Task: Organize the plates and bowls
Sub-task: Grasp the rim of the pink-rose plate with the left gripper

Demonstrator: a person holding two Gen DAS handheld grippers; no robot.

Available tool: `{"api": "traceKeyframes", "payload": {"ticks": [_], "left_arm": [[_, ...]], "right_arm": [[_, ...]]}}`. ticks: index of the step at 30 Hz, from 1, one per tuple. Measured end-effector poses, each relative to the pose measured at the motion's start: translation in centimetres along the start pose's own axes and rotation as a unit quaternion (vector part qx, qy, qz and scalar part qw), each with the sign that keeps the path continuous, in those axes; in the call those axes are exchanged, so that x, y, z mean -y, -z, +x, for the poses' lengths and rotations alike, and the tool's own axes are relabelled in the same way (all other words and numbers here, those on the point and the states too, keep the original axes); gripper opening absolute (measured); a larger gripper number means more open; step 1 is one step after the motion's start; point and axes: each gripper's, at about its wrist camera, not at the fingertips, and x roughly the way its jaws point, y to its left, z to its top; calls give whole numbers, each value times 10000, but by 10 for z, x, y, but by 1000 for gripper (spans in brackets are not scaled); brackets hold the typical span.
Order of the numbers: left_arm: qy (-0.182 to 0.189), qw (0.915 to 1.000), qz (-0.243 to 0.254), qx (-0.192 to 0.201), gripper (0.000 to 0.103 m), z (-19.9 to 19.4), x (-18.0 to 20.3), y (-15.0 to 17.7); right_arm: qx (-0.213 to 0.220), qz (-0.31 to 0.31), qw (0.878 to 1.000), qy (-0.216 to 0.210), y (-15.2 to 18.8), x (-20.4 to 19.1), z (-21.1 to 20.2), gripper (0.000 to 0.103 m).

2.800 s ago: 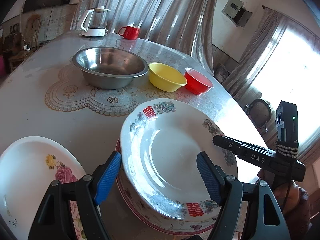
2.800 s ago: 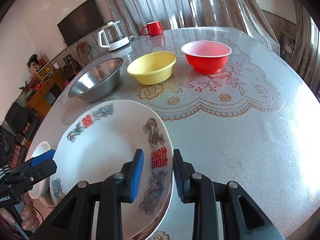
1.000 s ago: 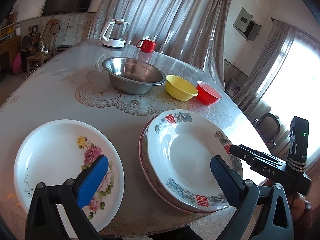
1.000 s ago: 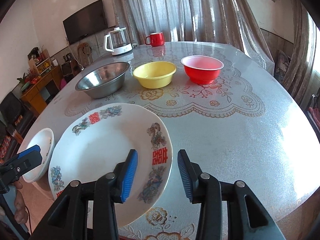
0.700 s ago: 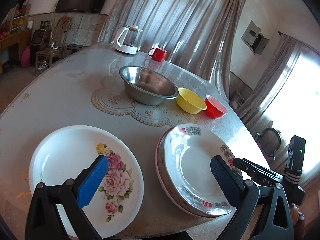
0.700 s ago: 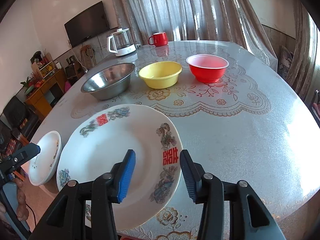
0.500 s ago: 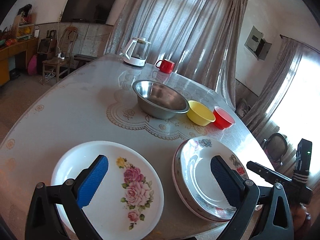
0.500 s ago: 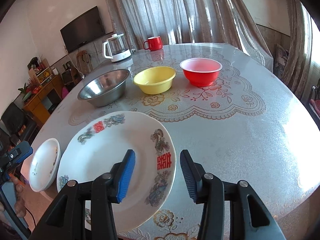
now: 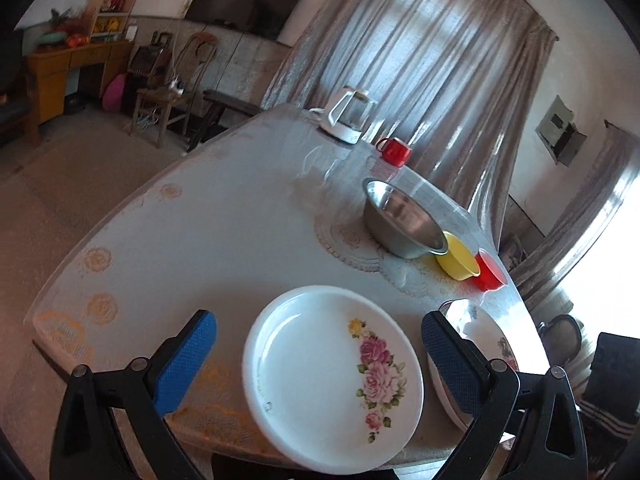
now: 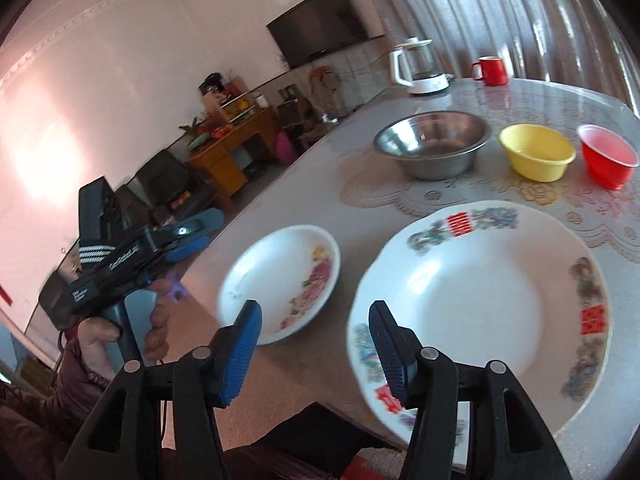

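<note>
A white plate with pink roses [image 9: 332, 376] lies at the table's near edge, between the wide-open fingers of my left gripper [image 9: 316, 360], whose pads do not touch it. To its right sits a stack of larger plates with red characters [image 9: 476, 344]. In the right wrist view the same big plate stack [image 10: 480, 300] lies right of my right gripper [image 10: 316, 354]. Its jaws are opening with nothing between them, over the table edge between the stack and the rose plate [image 10: 280, 280]. A hand holds the left gripper [image 10: 196, 236] at the far left.
A steel bowl [image 10: 432, 144], a yellow bowl [image 10: 536, 156] and a red bowl [image 10: 608, 160] stand in a row mid-table. A kettle [image 10: 418, 66] and a red mug [image 10: 490, 70] stand at the far edge. Beyond the table's left side are a chair [image 9: 160, 108] and a cabinet.
My left gripper has swung left from the big plate stack to frame the rose plate. My right gripper has let go of the stack's rim, widened and turned left.
</note>
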Motion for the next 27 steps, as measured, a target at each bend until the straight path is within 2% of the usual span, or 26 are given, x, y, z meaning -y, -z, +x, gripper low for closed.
{"api": "traceKeyframes", "payload": {"ticks": [4,7,12,14,21,27], "left_arm": [[-204,9994,-284,-57,103,-4,-25,6],[-18,9996,-251,99,103,-10,-34,12],[61,9998,92,170,103,-10,-33,14],[89,9997,211,127,103,-8,-32,14],[262,9994,223,80,103,-1,-36,16],[17,9987,486,-145,103,6,-33,15]], "right_arm": [[-304,-107,9994,-145,2,-15,25,57],[-509,-236,9982,-226,0,-23,40,57],[-903,-253,9955,-131,-1,-28,65,58],[-1028,-308,9942,-53,1,-29,70,62],[-1218,-524,9908,266,1,-36,83,69],[-1337,-524,9884,493,-3,-34,94,70]]}}
